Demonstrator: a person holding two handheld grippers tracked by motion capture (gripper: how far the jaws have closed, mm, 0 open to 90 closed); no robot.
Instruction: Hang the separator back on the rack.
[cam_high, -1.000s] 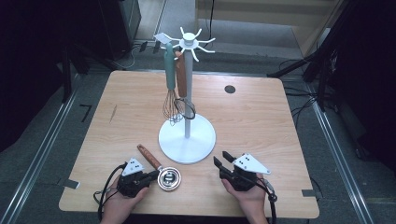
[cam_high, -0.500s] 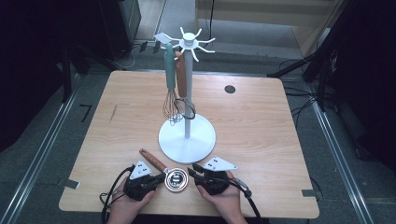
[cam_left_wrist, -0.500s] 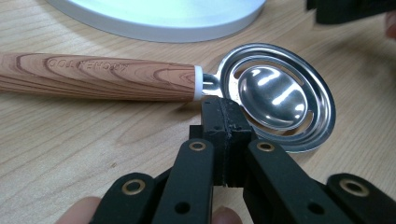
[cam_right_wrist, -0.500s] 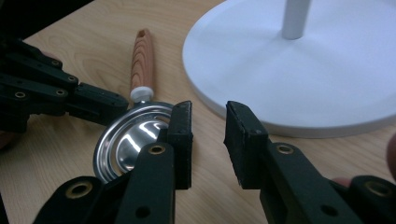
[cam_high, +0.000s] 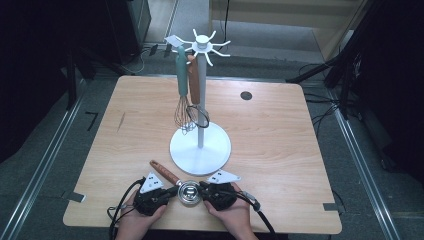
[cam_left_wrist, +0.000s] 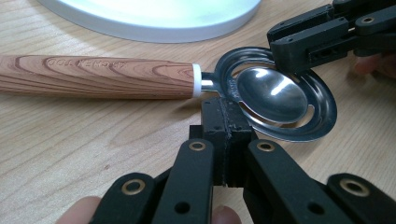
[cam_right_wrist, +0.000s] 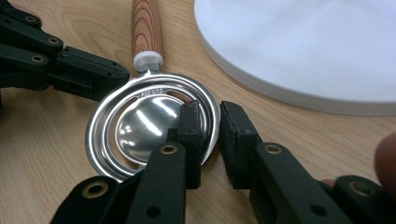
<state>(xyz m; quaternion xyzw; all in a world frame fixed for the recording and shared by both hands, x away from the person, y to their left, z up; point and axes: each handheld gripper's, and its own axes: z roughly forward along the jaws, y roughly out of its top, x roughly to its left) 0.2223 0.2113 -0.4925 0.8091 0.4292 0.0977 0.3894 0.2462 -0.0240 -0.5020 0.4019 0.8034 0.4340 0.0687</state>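
A light wooden table (cam_high: 280, 145) with round corners stands on a grey floor (cam_high: 45, 150). It has 1 small dark hole (cam_high: 246, 95) near its far edge. Black stands (cam_high: 350, 65) and cables (cam_high: 320, 112) sit in the dark on both sides, and a pale wooden board (cam_high: 280, 15) lies behind the table.
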